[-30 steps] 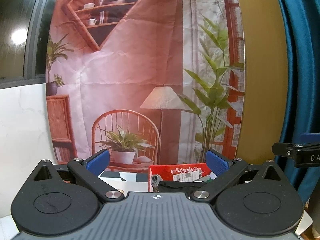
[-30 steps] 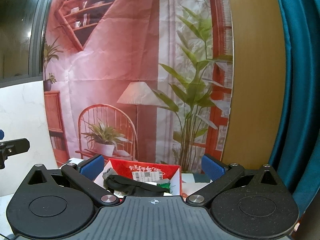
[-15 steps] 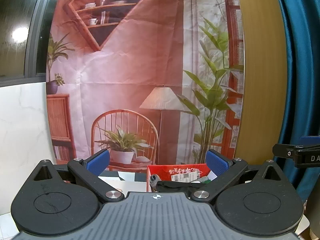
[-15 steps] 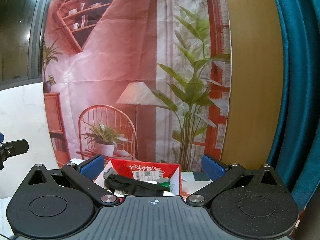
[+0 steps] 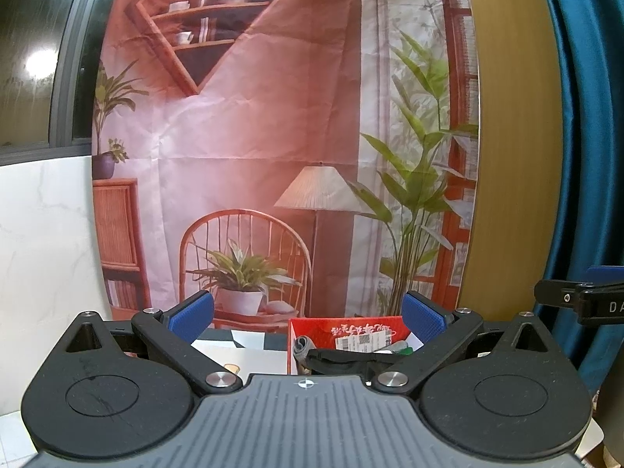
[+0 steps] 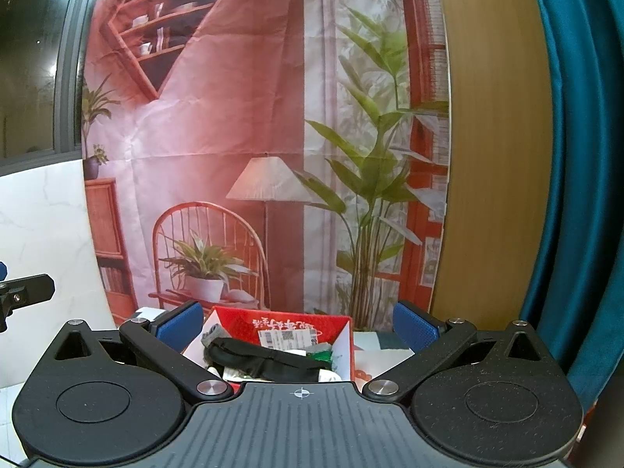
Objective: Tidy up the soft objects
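Change: none across the last second; both claws hover.
Left gripper (image 5: pixel 307 312): spread, empty.
Right gripper (image 6: pixel 297 321): spread, empty.
Red cardboard box (image 6: pixel 280 321): far, soft items inside; sorting looks stalled.

I've got open air ahead of both grippers, nothing between the spread blue pads. Red box (image 6: pixel 343 335) sits low ahead, top open, a black strap (image 6: pixel 265 358) lying across the soft stuff inside. Printed backdrop (image 5: pixel 273 136) walls off the far side, teal curtain (image 6: pixel 577 195) closes the right. Left gripper (image 5: pixel 308 314) has bare tabletop (image 5: pixel 249 355) left of the box
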`<action>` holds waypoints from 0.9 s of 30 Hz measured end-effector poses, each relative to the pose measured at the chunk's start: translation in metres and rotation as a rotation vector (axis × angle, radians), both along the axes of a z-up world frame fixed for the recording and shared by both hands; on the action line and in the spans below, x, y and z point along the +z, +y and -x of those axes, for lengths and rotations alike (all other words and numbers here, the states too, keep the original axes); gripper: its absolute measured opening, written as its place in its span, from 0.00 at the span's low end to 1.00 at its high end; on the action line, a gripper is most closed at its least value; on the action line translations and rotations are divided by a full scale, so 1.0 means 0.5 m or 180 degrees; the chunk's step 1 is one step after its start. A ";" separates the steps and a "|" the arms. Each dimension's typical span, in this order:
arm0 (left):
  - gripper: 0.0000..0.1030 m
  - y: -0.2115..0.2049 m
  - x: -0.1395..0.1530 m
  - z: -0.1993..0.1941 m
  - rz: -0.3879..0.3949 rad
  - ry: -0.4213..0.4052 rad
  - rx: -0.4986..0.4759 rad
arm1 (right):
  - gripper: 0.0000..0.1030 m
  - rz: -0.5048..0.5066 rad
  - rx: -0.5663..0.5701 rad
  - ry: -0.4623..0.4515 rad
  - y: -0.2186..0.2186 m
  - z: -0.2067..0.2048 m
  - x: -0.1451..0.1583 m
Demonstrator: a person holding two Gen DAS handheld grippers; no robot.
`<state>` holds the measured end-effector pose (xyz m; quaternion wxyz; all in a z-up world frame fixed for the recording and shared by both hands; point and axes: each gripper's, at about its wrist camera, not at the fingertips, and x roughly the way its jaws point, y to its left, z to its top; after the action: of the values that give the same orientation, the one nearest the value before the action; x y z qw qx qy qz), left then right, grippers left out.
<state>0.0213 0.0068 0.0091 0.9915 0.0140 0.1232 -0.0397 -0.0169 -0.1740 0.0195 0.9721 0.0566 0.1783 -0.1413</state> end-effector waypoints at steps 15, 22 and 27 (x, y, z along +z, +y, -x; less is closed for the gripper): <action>1.00 0.002 -0.002 0.001 0.0016 0.0024 0.0014 | 1.00 -0.0018 -0.0008 0.0026 -0.002 0.004 -0.009; 1.00 0.002 -0.002 0.000 0.0019 0.0028 0.0014 | 1.00 -0.0025 -0.0007 0.0038 -0.002 0.000 -0.015; 1.00 0.002 -0.004 -0.001 0.0024 0.0018 0.0006 | 1.00 -0.0026 -0.0008 0.0039 -0.003 -0.001 -0.012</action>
<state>0.0217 0.0080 0.0073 0.9912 0.0101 0.1260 -0.0393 -0.0165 -0.1755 0.0133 0.9706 0.0600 0.1847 -0.1422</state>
